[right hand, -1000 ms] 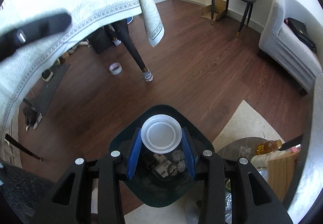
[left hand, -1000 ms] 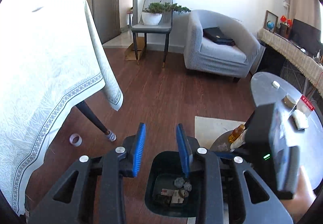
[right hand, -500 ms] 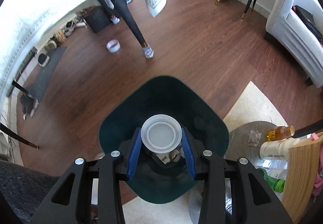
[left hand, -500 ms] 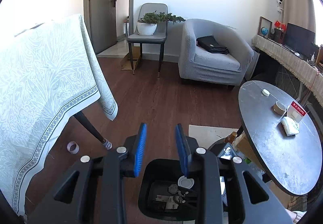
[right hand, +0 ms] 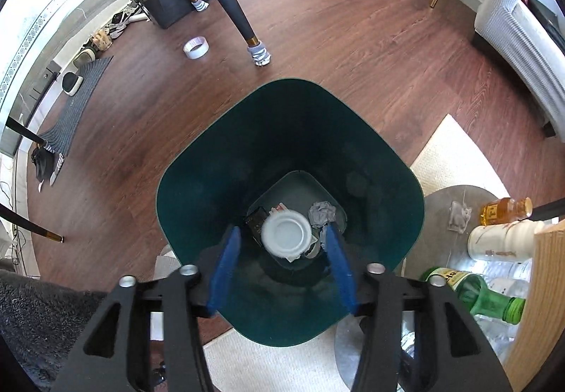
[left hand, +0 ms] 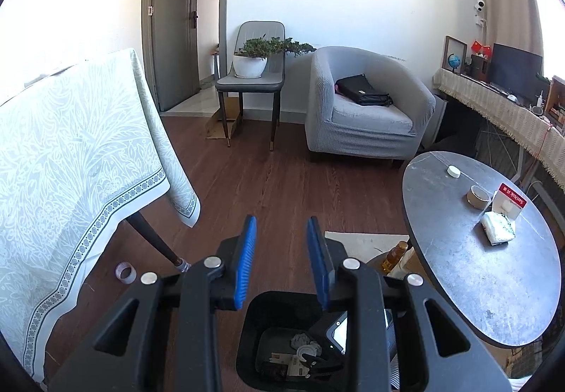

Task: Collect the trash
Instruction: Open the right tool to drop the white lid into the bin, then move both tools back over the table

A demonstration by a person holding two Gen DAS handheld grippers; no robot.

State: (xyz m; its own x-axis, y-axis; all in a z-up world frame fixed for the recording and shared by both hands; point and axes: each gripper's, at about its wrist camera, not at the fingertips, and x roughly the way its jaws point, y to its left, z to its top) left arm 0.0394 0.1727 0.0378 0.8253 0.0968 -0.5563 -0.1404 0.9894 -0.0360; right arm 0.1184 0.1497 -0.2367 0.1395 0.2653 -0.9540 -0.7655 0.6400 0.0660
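Note:
A dark green trash bin (right hand: 226,159) stands on the wood floor. A white plastic lid (right hand: 286,233) lies at its bottom on crumpled paper (right hand: 321,212) and scraps. My right gripper (right hand: 282,247) is open and empty, inside the bin's mouth above the lid. My left gripper (left hand: 280,233) is open and empty, held higher. The bin (left hand: 268,307) shows below it, with the right gripper inside.
A round grey table (left hand: 487,286) with small items is at right. A cloth-covered table (left hand: 70,162) is at left, its leg (right hand: 233,10) near a tape roll (right hand: 196,47). Bottles (right hand: 473,293) sit right of the bin. An armchair (left hand: 363,109) stands behind.
My right gripper lowered into the bin, opened and let go of the white lid, which now lies at the bottom. My left gripper rose and tilted up.

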